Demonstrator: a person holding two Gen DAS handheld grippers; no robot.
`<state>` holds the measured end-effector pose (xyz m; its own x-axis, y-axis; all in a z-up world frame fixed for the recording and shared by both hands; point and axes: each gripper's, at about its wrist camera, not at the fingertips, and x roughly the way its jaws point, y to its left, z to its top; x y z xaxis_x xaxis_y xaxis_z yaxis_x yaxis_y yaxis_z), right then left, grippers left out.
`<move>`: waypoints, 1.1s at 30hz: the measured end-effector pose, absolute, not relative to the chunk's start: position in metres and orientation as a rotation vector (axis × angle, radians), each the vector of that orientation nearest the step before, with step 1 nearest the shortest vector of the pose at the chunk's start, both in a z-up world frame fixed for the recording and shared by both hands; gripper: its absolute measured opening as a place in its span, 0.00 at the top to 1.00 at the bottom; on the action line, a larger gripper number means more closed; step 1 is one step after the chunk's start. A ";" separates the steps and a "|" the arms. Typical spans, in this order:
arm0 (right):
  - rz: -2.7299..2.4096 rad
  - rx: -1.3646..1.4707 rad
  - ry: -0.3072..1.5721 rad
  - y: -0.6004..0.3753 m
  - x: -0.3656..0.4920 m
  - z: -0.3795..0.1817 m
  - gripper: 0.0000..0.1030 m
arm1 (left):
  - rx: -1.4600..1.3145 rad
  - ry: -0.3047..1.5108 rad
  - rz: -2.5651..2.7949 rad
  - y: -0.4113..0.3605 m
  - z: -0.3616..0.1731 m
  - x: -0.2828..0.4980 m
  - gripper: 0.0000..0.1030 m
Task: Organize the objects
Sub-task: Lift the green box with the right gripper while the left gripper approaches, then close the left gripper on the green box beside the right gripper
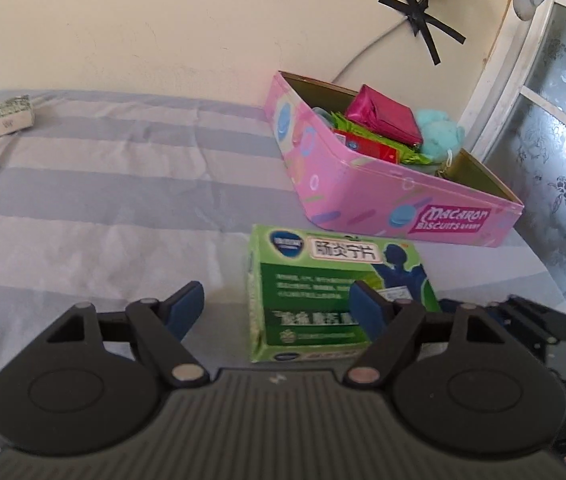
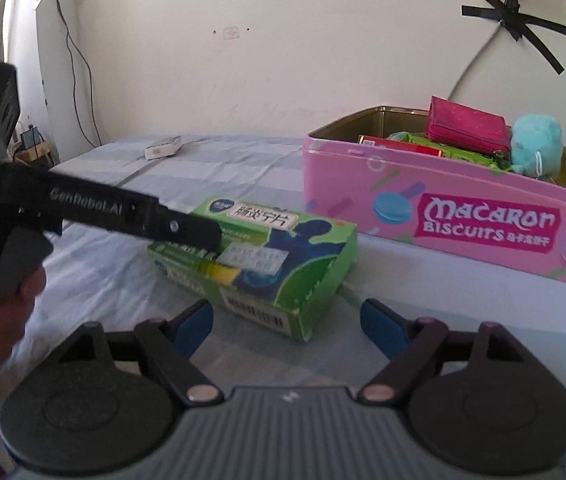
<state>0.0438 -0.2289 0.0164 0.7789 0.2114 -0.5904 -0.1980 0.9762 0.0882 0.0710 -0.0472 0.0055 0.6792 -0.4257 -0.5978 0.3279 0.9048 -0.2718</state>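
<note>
A green medicine box [image 1: 323, 292] lies flat on the striped sheet, in front of an open pink Macaron Biscuits tin [image 1: 363, 188]. My left gripper [image 1: 279, 308] is open and empty, its right finger over the box's near right part. In the right wrist view the box [image 2: 283, 256] lies just ahead of my open, empty right gripper [image 2: 287, 324], and the left gripper's black arm reaches over the box's left end. The tin [image 2: 463, 216] holds a magenta pouch [image 2: 467, 126], a teal plush [image 2: 535, 144], and green and red packets.
A small white and green packet [image 1: 11, 116] lies far left on the bed near the wall; it also shows in the right wrist view [image 2: 163, 147]. A taped cable runs up the wall. A patterned window [image 1: 563, 140] stands to the right.
</note>
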 end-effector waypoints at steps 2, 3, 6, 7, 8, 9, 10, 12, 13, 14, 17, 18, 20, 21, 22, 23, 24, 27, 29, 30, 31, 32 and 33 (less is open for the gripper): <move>0.225 0.025 0.637 -0.229 0.044 0.016 0.20 | -0.148 0.706 -0.426 -0.051 0.005 0.071 0.21; 0.227 0.026 0.637 -0.229 0.043 0.016 0.20 | -0.149 0.707 -0.427 -0.052 0.005 0.071 0.21; 0.224 0.024 0.635 -0.228 0.043 0.017 0.21 | -0.153 0.710 -0.435 -0.058 0.005 0.071 0.21; 0.222 0.020 0.634 -0.227 0.043 0.016 0.21 | -0.152 0.708 -0.437 -0.059 0.005 0.070 0.21; 0.221 0.015 0.632 -0.227 0.042 0.017 0.22 | -0.148 0.706 -0.438 -0.062 0.005 0.069 0.21; 0.220 0.012 0.630 -0.226 0.041 0.017 0.25 | -0.142 0.703 -0.440 -0.064 0.005 0.068 0.21; 0.218 0.008 0.626 -0.226 0.040 0.016 0.28 | -0.138 0.700 -0.442 -0.066 0.005 0.067 0.21; 0.215 0.004 0.620 -0.226 0.040 0.017 0.35 | -0.136 0.693 -0.448 -0.068 0.005 0.065 0.24; 0.213 0.004 0.616 -0.226 0.039 0.017 0.39 | -0.136 0.690 -0.450 -0.068 0.005 0.065 0.25; 0.217 0.005 0.614 -0.226 0.039 0.017 0.41 | -0.133 0.687 -0.448 -0.069 0.005 0.064 0.25; 0.223 0.005 0.611 -0.226 0.038 0.017 0.45 | -0.140 0.684 -0.446 -0.068 0.005 0.064 0.27; 0.224 0.006 0.610 -0.227 0.038 0.017 0.45 | -0.145 0.684 -0.445 -0.068 0.005 0.064 0.27; 0.223 0.009 0.610 -0.226 0.038 0.018 0.45 | -0.148 0.683 -0.443 -0.067 0.005 0.064 0.28; 0.222 0.008 0.610 -0.226 0.037 0.018 0.45 | -0.147 0.682 -0.443 -0.068 0.005 0.064 0.28; 0.221 0.008 0.610 -0.225 0.037 0.018 0.45 | -0.147 0.680 -0.442 -0.068 0.005 0.063 0.28; 0.222 0.007 0.610 -0.226 0.037 0.018 0.46 | -0.147 0.682 -0.443 -0.067 0.005 0.064 0.28; 0.221 0.007 0.610 -0.226 0.036 0.018 0.46 | -0.145 0.682 -0.442 -0.068 0.005 0.064 0.28; 0.215 0.009 0.613 -0.226 0.035 0.019 0.46 | -0.139 0.682 -0.444 -0.069 0.006 0.061 0.28; 0.203 0.005 0.618 -0.225 0.031 0.020 0.46 | -0.132 0.683 -0.449 -0.072 0.007 0.059 0.29; 0.196 0.002 0.618 -0.225 0.029 0.021 0.46 | -0.129 0.684 -0.453 -0.073 0.007 0.057 0.29; 0.189 0.000 0.619 -0.225 0.026 0.021 0.46 | -0.126 0.685 -0.459 -0.075 0.007 0.056 0.29; 0.182 0.000 0.620 -0.225 0.023 0.021 0.46 | -0.123 0.687 -0.465 -0.076 0.007 0.055 0.29; 0.175 0.004 0.621 -0.226 0.020 0.021 0.46 | -0.122 0.689 -0.471 -0.078 0.007 0.054 0.29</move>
